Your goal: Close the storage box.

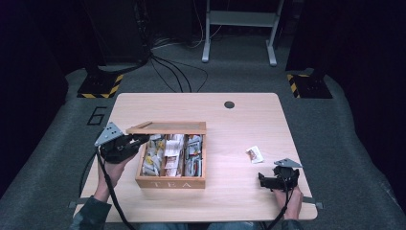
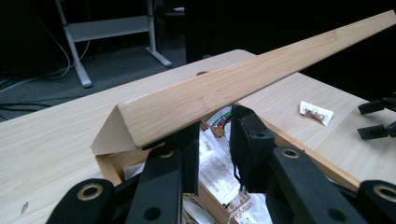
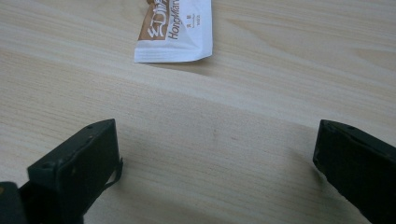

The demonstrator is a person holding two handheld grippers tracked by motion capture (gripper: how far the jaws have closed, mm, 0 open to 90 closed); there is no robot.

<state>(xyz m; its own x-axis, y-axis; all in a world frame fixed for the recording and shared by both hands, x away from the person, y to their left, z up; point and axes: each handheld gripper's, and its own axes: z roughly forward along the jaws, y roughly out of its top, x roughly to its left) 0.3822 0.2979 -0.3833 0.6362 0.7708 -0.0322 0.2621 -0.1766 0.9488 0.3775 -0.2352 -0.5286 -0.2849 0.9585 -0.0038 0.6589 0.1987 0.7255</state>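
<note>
A wooden tea box marked TEA stands left of the table's middle, with several tea sachets packed inside. Its lid is raised partway. My left gripper reaches in from the box's left side, beneath the lid's corner. In the left gripper view the lid slants across just above my left gripper, whose jaws stand close together with a narrow gap and nothing pinched between them. A single white and brown sachet lies on the table at the right. My right gripper rests near it, open and empty.
The light wooden table has a round cable hole near its far edge. Beyond it on the floor are cables, two stands with striped bases and a grey metal frame. The right gripper shows at the left gripper view's right edge.
</note>
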